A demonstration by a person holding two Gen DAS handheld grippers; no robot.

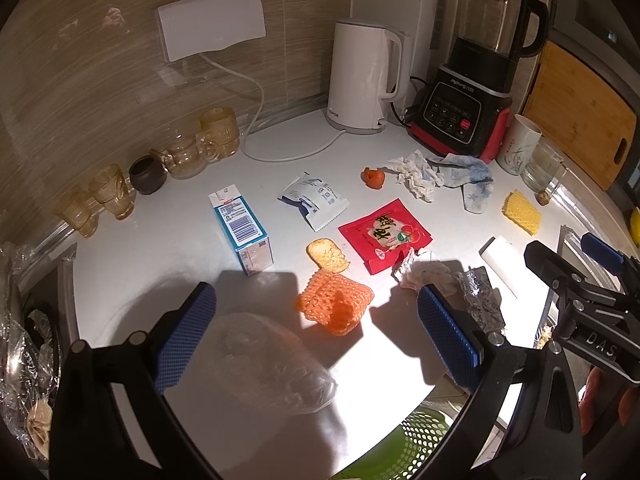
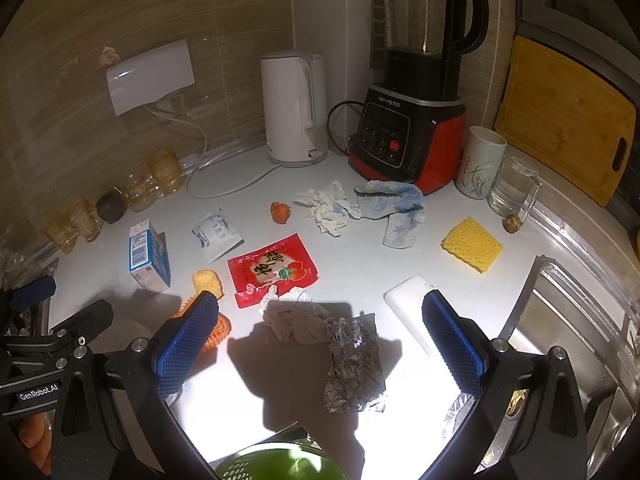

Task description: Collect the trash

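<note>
Kitchen counter, mid-cleanup: my right gripper (image 2: 320, 340) hangs w/ fingers wide apart, nothing held, over a crinkled foil wrapper (image 2: 352, 364) and a crumpled tissue (image 2: 296, 320) lying touching each other near the counter's front edge. My left gripper (image 1: 316, 336), also spread and empty, frames an orange foam fruit net (image 1: 334, 304) beside a clear plastic bag (image 1: 272, 364). All looks light, soft, crushable; foil likely slippery, so I'd pinch a raised fold mid-wrapper. Green basket (image 2: 276, 464) sits just below.

Two close wrist views angled down over the same littered countertop (image 1: 360, 360), side by side
</note>
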